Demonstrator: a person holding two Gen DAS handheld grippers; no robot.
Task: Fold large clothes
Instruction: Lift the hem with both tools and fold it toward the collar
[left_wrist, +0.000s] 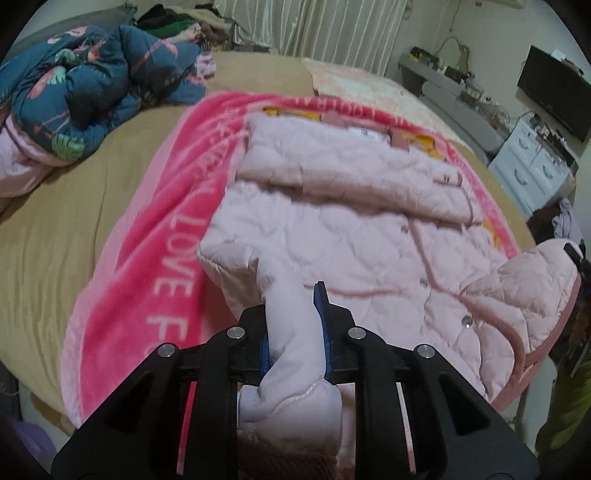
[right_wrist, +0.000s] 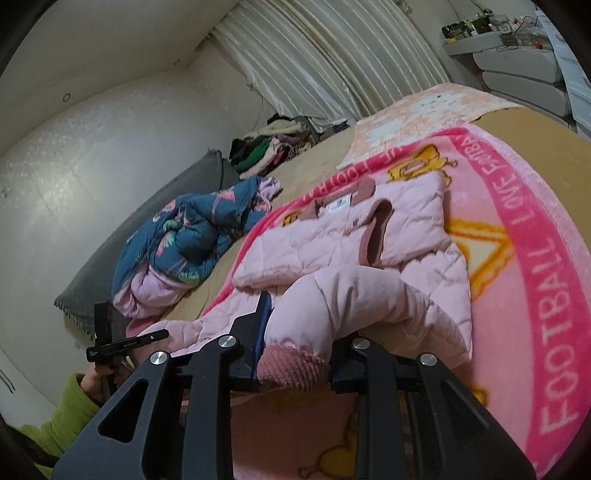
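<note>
**A:** Where do you stand with the pink quilted jacket (left_wrist: 354, 221)?

**B:** It lies on the pink blanket (left_wrist: 140, 258) spread over the bed (left_wrist: 55, 229), collar at the far end. You look partway through. In both views a sleeve is laid across the chest, so the sides seem to be tucked in. The lengthwise fold is what remains, as far as I can judge.

**A:** And your grippers?

**B:** Your left gripper (left_wrist: 291, 314) has its fingers pressed narrow on a bunch of the jacket's near hem. Your right gripper (right_wrist: 295, 332) has its fingers clamped on a thicker roll of the same garment, the ribbed corduroy trim showing between them. Both near corners look raised off the blanket.

**A:** So what is left?

**B:** You would likely carry that near edge towards the collar and lay it flat, then smooth it. The jacket is puffy, so the fold may spring open.

**A:** Anything else waiting?

**B:** A blue patterned jacket (left_wrist: 92, 85) sits crumpled at the far left of the bed, and a pile of clothes (right_wrist: 273, 144) lies beyond it by the curtain (right_wrist: 332, 55). Those appear unfolded, so plenty remains.
</note>
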